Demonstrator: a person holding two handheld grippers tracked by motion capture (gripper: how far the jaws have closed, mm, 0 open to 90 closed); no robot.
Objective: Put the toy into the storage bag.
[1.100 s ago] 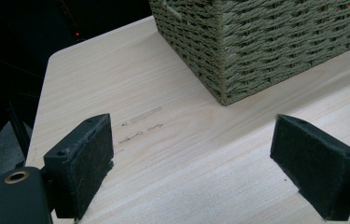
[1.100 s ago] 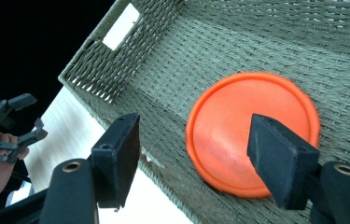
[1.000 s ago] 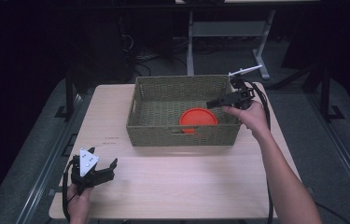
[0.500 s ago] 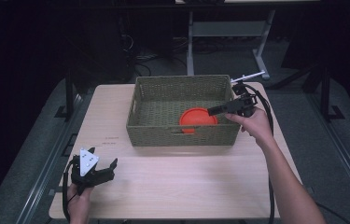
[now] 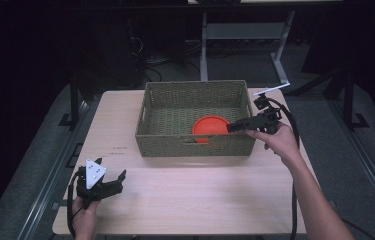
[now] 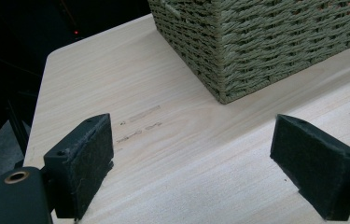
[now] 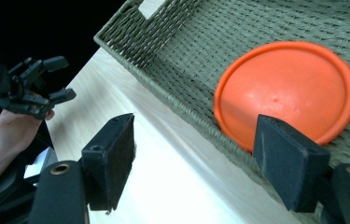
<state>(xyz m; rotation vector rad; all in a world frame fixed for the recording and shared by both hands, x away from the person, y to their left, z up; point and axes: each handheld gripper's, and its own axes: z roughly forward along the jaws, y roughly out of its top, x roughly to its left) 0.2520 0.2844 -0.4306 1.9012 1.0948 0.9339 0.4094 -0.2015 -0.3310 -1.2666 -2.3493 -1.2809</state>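
Note:
An orange round disc (image 5: 209,128) (image 7: 284,88) lies flat on the floor of a green woven basket (image 5: 195,145), near its front wall. My right gripper (image 5: 232,127) (image 7: 196,154) is open with nothing between its jaws. It hovers over the basket's front right part, tips at the disc's right edge. In the right gripper view its jaws straddle the basket's near wall (image 7: 172,100). My left gripper (image 5: 112,174) (image 6: 200,154) is open and empty, resting low over the table's front left corner and aimed at the basket's corner (image 6: 266,42).
The wooden table (image 5: 200,195) has bare room in front of the basket and at both sides. Faint pencil marks (image 6: 140,121) sit on the wood left of the basket. Dark floor and metal stand legs (image 5: 275,60) lie beyond the table.
My right gripper has come down and toward the person, from above the basket's right rim to the disc's right edge. The left gripper has stayed still.

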